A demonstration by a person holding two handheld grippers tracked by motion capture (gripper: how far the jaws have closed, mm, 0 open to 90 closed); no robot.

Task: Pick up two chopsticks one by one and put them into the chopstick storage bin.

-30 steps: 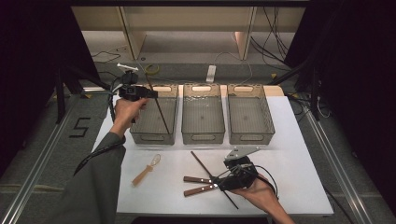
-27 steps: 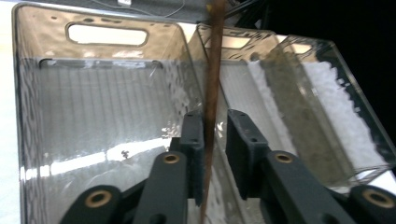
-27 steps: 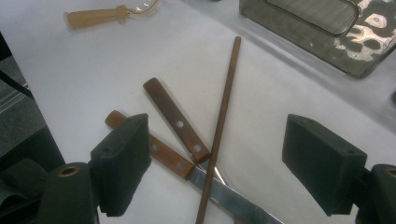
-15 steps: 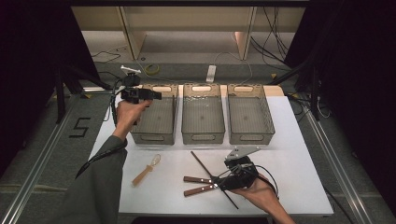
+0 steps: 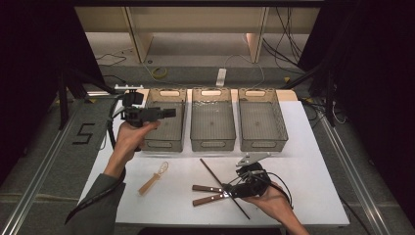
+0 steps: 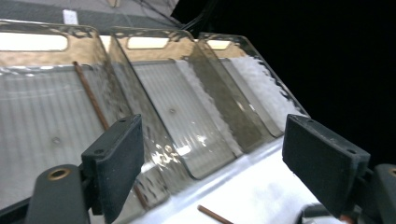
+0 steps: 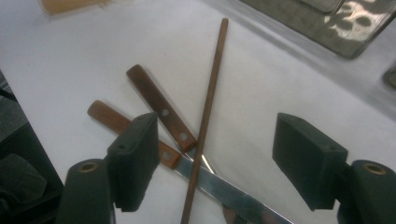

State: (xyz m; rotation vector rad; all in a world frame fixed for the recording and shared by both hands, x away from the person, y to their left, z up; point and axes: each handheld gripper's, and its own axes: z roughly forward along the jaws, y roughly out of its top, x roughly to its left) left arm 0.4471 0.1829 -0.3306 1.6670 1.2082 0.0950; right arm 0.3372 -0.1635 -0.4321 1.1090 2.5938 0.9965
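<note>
Right gripper (image 7: 215,163), jaws wide and just closing, is straddling the chopstick (image 7: 208,112) crossing two knives (image 7: 161,112); pinch the stick alone. Left gripper (image 5: 169,113), jaws just opening, is hovering empty over the left bin (image 5: 164,142).

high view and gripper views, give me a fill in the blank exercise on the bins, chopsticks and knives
1. The number of clear bins standing in a row on the table is ___.
2. One chopstick lies in the ___ bin of the row in the high view.
3. The other chopstick lies across two wooden-handled ___.
4. The left gripper hovers over the bins with its jaws ___.

Missing words: three; left; knives; open
</note>
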